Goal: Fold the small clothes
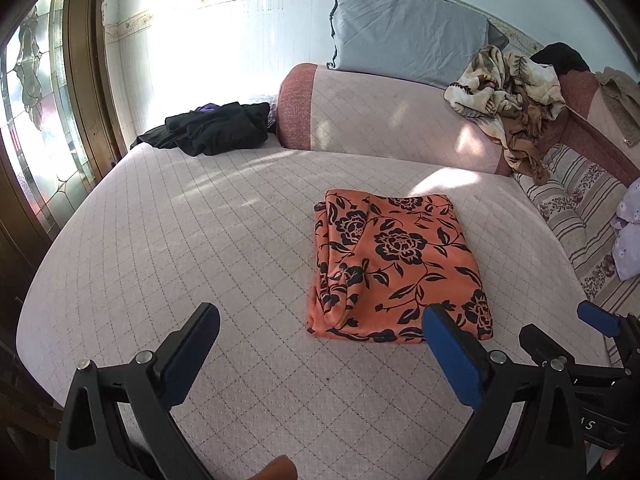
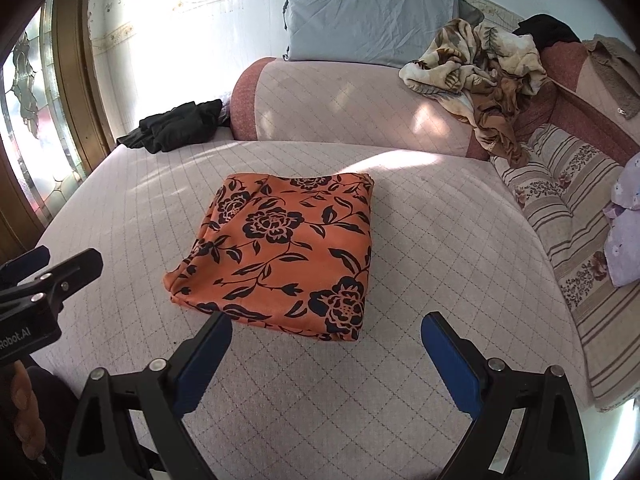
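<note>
Left wrist view first: left gripper [image 1: 320, 326] spread wide, holding nothing, hovering over the quilted pink bed cover [image 1: 160, 240]. Orange floral garment [image 1: 394, 264] already down to a neat rectangle, lying flat mid-bed, its near edge just past the right-hand fingertip. Right gripper [image 1: 560, 326] poking in at the right edge, also looks spread apart. Black clothes pile [image 1: 216, 128] sitting well away at the far left corner, crumpled floral blanket [image 1: 504, 92] draped over the bolster.

Right wrist view: right gripper [image 2: 326, 328] wide open too, empty, aimed straight at the garment's [image 2: 280, 248] near hem. Left gripper [image 2: 52, 264] off at the left edge, clear of the cloth.

Looks like this fold is basically done, both tools backed off. Next up, probably: either one more halving (pinch the near corners, carry them to the far edge) or moving on to another piece.
</note>
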Action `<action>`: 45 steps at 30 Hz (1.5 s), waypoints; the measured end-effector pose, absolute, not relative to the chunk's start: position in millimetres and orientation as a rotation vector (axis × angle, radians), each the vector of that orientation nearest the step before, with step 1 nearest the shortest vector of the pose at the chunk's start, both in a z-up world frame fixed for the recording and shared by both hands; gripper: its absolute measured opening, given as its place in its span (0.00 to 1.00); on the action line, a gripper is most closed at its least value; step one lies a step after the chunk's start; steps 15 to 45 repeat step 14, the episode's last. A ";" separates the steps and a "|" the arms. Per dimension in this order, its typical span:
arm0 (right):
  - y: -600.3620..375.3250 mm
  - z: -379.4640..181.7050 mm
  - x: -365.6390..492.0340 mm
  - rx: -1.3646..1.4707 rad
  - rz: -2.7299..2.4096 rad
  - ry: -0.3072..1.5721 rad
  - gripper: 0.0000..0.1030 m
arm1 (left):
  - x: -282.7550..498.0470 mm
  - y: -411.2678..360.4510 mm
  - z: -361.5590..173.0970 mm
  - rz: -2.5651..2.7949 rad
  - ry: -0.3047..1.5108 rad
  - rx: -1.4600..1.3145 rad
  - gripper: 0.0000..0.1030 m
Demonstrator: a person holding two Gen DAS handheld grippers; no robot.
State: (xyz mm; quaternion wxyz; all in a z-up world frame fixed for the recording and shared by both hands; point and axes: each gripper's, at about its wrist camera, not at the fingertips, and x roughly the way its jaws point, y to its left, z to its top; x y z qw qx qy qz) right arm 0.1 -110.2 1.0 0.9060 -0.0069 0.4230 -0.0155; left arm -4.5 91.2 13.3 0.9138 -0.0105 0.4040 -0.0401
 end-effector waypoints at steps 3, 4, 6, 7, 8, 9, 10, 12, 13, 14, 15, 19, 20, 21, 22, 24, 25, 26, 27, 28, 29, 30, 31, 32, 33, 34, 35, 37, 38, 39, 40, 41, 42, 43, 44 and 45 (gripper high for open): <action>-110.5 -0.2 4.5 -0.020 -0.030 0.879 0.94 | 0.0 88.5 12.3 -0.093 0.839 -0.014 0.98; -110.1 -0.6 5.4 -0.020 -0.030 0.880 0.94 | 1.3 87.8 12.1 -0.097 0.839 -0.013 0.98; -110.5 -2.0 7.8 -0.015 -0.031 0.884 0.94 | 3.8 86.7 11.4 -0.097 0.840 -0.011 0.98; -109.9 -2.5 8.9 -0.017 -0.029 0.886 0.94 | 5.2 86.2 11.2 -0.099 0.842 -0.013 0.98; -109.2 -2.9 10.2 -0.022 -0.028 0.887 0.94 | 6.8 85.6 11.0 -0.101 0.844 -0.014 0.98; -108.5 -3.2 11.3 -0.028 -0.030 0.886 0.94 | 8.2 84.8 11.0 -0.103 0.843 -0.010 0.98; -107.9 -3.6 12.5 -0.030 -0.031 0.886 0.94 | 9.3 84.2 11.2 -0.110 0.837 -0.005 0.98; -107.4 -4.9 15.4 -0.028 -0.025 0.889 0.94 | 11.2 81.3 12.5 -0.117 0.822 0.003 0.98; -107.3 -5.8 17.0 -0.027 -0.025 0.889 0.94 | 12.6 80.1 13.2 -0.114 0.813 0.010 0.98; -107.2 -7.0 18.9 -0.026 -0.024 0.892 0.94 | 14.6 79.1 13.7 -0.114 0.810 0.016 0.98; -107.2 -7.0 18.9 -0.026 -0.024 0.892 0.94 | 14.6 79.1 13.7 -0.114 0.810 0.016 0.98; -107.2 -7.0 18.9 -0.026 -0.024 0.892 0.94 | 14.6 79.1 13.7 -0.114 0.810 0.016 0.98; -107.2 -7.0 18.9 -0.026 -0.024 0.892 0.94 | 14.6 79.1 13.7 -0.114 0.810 0.016 0.98; -107.2 -7.0 18.9 -0.026 -0.024 0.892 0.94 | 14.6 79.1 13.7 -0.114 0.810 0.016 0.98; -107.2 -7.0 18.9 -0.026 -0.024 0.892 0.94 | 14.6 79.1 13.7 -0.114 0.810 0.016 0.98; -107.2 -7.0 18.9 -0.026 -0.024 0.892 0.94 | 14.6 79.1 13.7 -0.114 0.810 0.016 0.98; -107.2 -7.0 18.9 -0.026 -0.024 0.892 0.94 | 14.6 79.1 13.7 -0.114 0.810 0.016 0.98; -107.2 -7.0 18.9 -0.026 -0.024 0.892 0.94 | 14.6 79.1 13.7 -0.114 0.810 0.016 0.98; -107.2 -7.0 18.9 -0.026 -0.024 0.892 0.94 | 14.6 79.1 13.7 -0.114 0.810 0.016 0.98; -107.2 -7.0 18.9 -0.026 -0.024 0.892 0.94 | 14.6 79.1 13.7 -0.114 0.810 0.016 0.98; -107.2 -7.0 18.9 -0.026 -0.024 0.892 0.94 | 14.6 79.1 13.7 -0.114 0.810 0.016 0.98; -107.2 -7.0 18.9 -0.026 -0.024 0.892 0.94 | 14.6 79.1 13.7 -0.114 0.810 0.016 0.98; -107.2 -7.0 18.9 -0.026 -0.024 0.892 0.94 | 14.6 79.1 13.7 -0.114 0.810 0.016 0.98; -107.2 -7.0 18.9 -0.026 -0.024 0.892 0.94 | 14.6 79.1 13.7 -0.114 0.810 0.016 0.98; -107.2 -7.0 18.9 -0.026 -0.024 0.892 0.94 | 14.6 79.1 13.7 -0.114 0.810 0.016 0.98; -107.2 -7.0 18.9 -0.026 -0.024 0.892 0.94 | 14.6 79.1 13.7 -0.114 0.810 0.016 0.98; -107.2 -7.0 18.9 -0.026 -0.024 0.892 0.94 | 14.6 79.1 13.7 -0.114 0.810 0.016 0.98; -107.2 -7.0 18.9 -0.026 -0.024 0.892 0.94 | 14.6 79.1 13.7 -0.114 0.810 0.016 0.98; -107.2 -7.0 18.9 -0.026 -0.024 0.892 0.94 | 14.6 79.1 13.7 -0.114 0.810 0.016 0.98; -107.2 -7.0 18.9 -0.026 -0.024 0.892 0.94 | 14.6 79.1 13.7 -0.114 0.810 0.016 0.98; -107.2 -7.0 18.9 -0.026 -0.024 0.892 0.94 | 14.6 79.1 13.7 -0.114 0.810 0.016 0.98; -107.2 -7.0 18.9 -0.026 -0.024 0.892 0.94 | 14.6 79.1 13.7 -0.114 0.810 0.016 0.98; -107.2 -7.0 18.9 -0.026 -0.024 0.892 0.94 | 14.6 79.1 13.7 -0.114 0.810 0.016 0.98; -107.2 -7.0 18.9 -0.026 -0.024 0.892 0.94 | 14.6 79.1 13.7 -0.114 0.810 0.016 0.98; -107.2 -7.0 18.9 -0.026 -0.024 0.892 0.94 | 14.6 79.1 13.7 -0.114 0.810 0.016 0.98; -107.2 -7.0 18.9 -0.026 -0.024 0.892 0.94 | 14.6 79.1 13.7 -0.114 0.810 0.016 0.98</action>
